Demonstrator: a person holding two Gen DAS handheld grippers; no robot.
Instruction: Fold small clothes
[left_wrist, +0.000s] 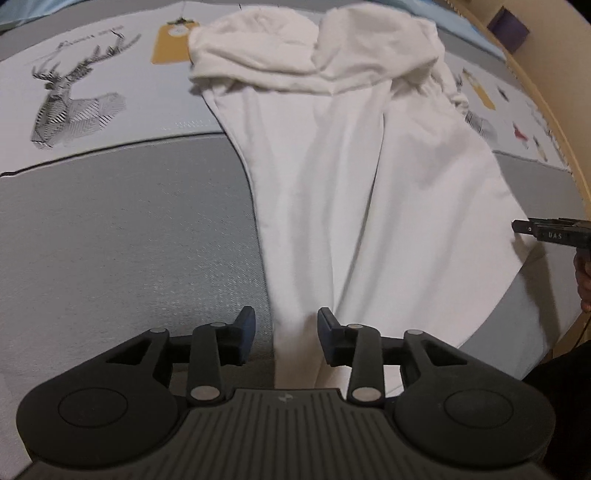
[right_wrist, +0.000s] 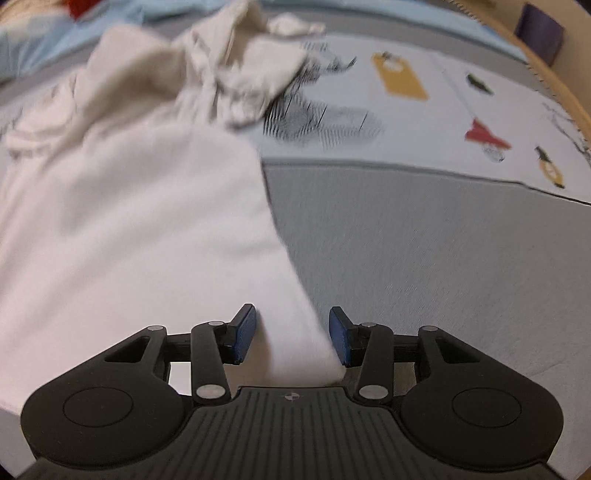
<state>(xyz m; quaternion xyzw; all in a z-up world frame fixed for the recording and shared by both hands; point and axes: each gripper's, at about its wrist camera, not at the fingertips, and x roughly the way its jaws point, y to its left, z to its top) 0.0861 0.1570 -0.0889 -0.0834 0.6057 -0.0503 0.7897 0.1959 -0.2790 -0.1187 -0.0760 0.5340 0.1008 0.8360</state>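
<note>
**Hem corners under both open grippers**

The white garment (left_wrist: 354, 192) lies lengthwise on the grey bedcover (left_wrist: 122, 236), sleeves bunched at the far end. The left gripper (left_wrist: 286, 332) and right gripper (right_wrist: 291, 334) straddle its near corners, jaws partly open, gripping nothing. Risk: closing may pinch the bedcover too; the blurred right view apparently shows a thick fold.

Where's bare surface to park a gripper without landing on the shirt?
Free: plain grey bedcover left of the white cotton garment, below the deer print; grey patch right of the garment, below the printed band. Crowded: the bunched sleeves at the far end.
</note>
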